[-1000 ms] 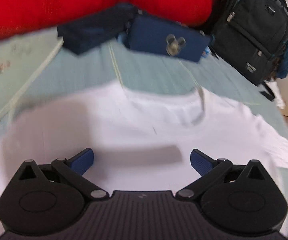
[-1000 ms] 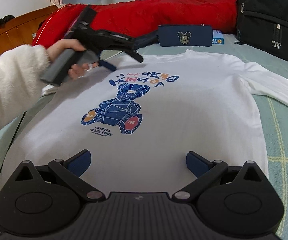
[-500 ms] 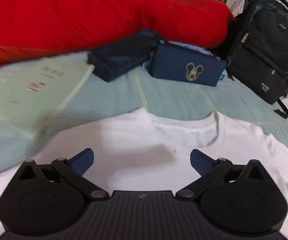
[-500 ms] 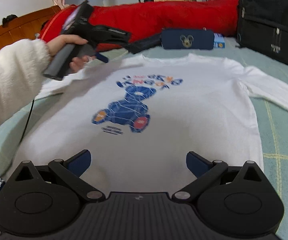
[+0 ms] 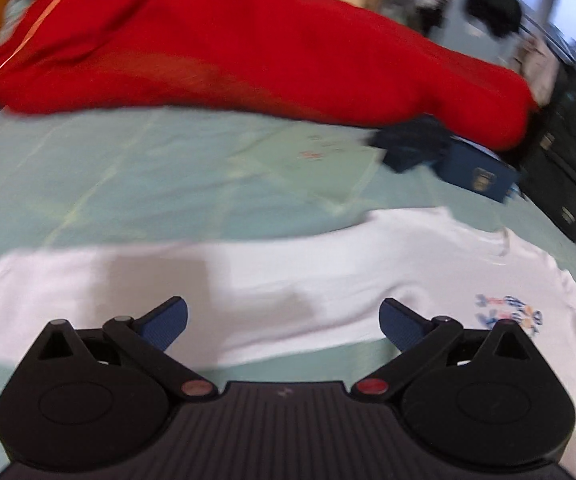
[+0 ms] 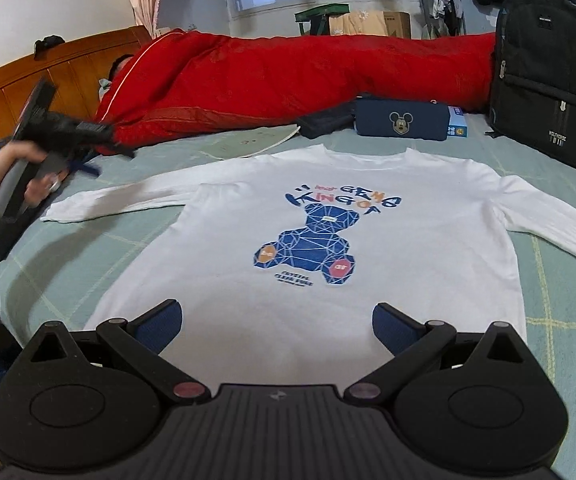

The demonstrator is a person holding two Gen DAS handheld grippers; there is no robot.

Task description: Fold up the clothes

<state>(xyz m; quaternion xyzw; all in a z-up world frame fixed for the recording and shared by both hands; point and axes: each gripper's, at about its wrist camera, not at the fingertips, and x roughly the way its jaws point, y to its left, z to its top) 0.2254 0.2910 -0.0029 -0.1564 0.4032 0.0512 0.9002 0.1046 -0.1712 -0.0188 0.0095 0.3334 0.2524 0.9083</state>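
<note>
Big picture first: the bed [image 6: 560,300], green checked sheet, carries everything. Along its far side runs a red quilt [image 6: 288,80], a black backpack [image 6: 548,80] standing at its right end.

Spread flat on the sheet, print side up, is the white long-sleeved shirt [image 6: 408,288]. Both sleeves are flung out wide and the hem lies nearest me. No fold in it that I can see. It looks light, soft knit, sure to go limp and sag wherever it isn't supported, and likely to drag a little on the sheet.

Smaller now: my right tool [image 6: 274,326] hovers over the hem, jaws spread wide, nothing in them. My left tool [image 5: 284,322] hangs over the left sleeve [image 5: 88,292], also gaping wide and empty; that view is smeared, so I can't tell whether it touches cloth.

Where to pinch, as I judge it: cuff, shoulder seam or hem corner. Those are doubled edges, firmer than the middle of the chest, which would only bunch up.
</note>
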